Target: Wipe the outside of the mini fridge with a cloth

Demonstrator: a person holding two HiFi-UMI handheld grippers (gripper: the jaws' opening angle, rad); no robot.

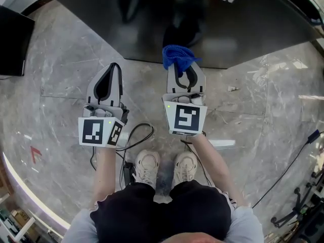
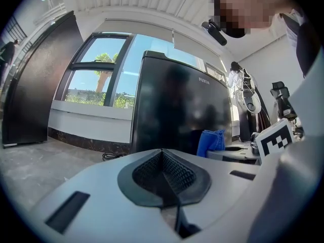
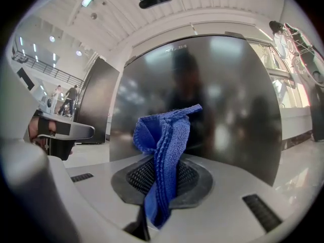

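The person stands on a grey marble floor (image 1: 61, 80) facing a black mini fridge (image 1: 212, 29), holding one gripper in each hand, both pointing towards it. The right gripper (image 1: 186, 71) has its jaws clamped on a blue cloth (image 1: 178, 56). In the right gripper view the cloth (image 3: 163, 151) rises out of the ribbed pads in a folded bunch, and a loose end hangs down towards the camera. The glossy door of the mini fridge (image 3: 233, 100) fills that view just behind the cloth, but no view shows whether the fabric touches it. The left gripper (image 1: 115, 67) is held beside the right one and a little further back from the fridge. Its jaws are pressed together with nothing between them, and the dark pads meet in a single seam in the left gripper view (image 2: 163, 158). From that side the fridge (image 2: 172, 100) stands in front of a large window (image 2: 101, 77), with the cloth (image 2: 211, 142) just in front of its lower door. A black cable (image 1: 139, 133) loops on the floor near the person's white shoes (image 1: 147, 166).
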